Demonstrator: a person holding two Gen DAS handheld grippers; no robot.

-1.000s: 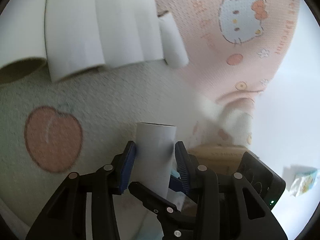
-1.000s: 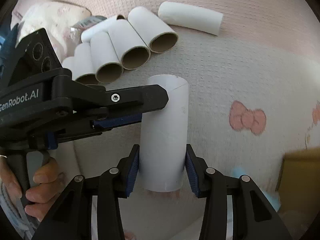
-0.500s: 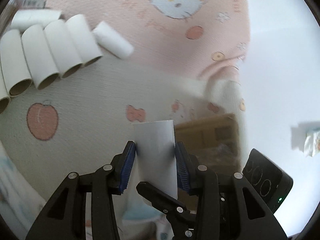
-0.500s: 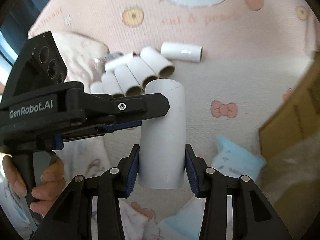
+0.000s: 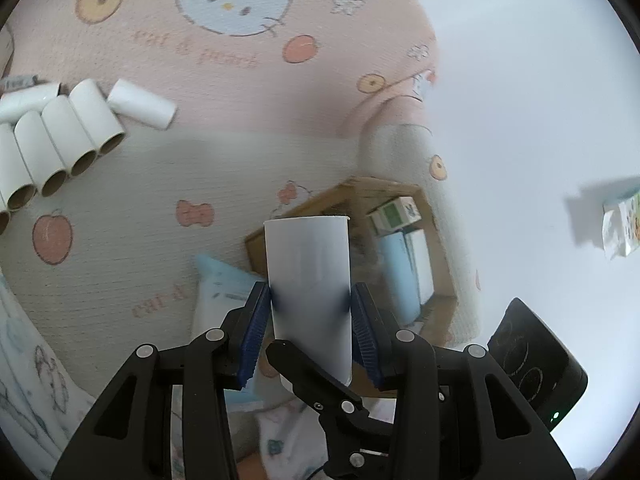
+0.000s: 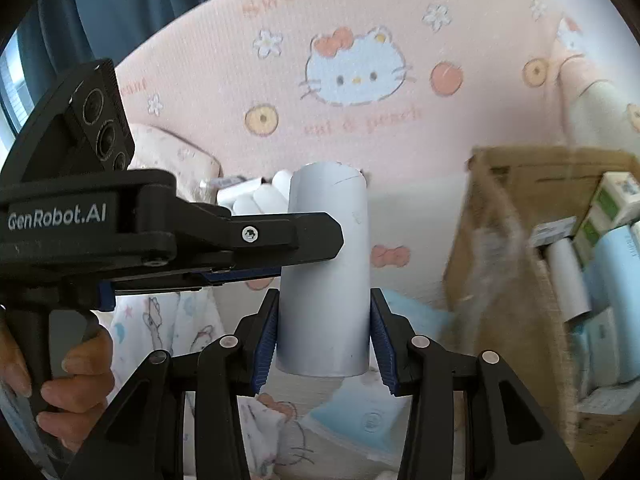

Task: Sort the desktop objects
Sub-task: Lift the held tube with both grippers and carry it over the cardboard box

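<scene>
Biggest thing here is the blanket (image 5: 224, 184), a soft waffle-knit cover, pink up top and cream lower down, printed with a cartoon cat face, peaches, bows and flowers. You can read "Sweet Dream" and "cat & peach" on it in the right wrist view.

Next is the box (image 6: 504, 240), brown cardboard, open on top, sitting at the blanket's edge. Inside are white tubes, a pale blue pack and small green-and-white cartons; their print is too small to read.

Both grippers point downward over the blanket. The left gripper (image 5: 312, 328) is clamped on the tube (image 5: 308, 280), blue ribbed pads pressing its sides. The right gripper (image 6: 323, 332) grips that same tube (image 6: 326, 264) lower down, so the left gripper reaches in from the left in the right wrist view and pinches it across the middle. That body is black plastic with "GenRobot.AI" in white and three round lenses, and a hand (image 6: 68, 380) wraps its handle, fingers curled. The tube is a plain white cardboard cylinder, held upright in the air just beside the box.

Well apart, at the far left, a row of rolls (image 5: 52, 148) lies side by side on the blanket, brown inside, with one more white one angled next to them.
</scene>
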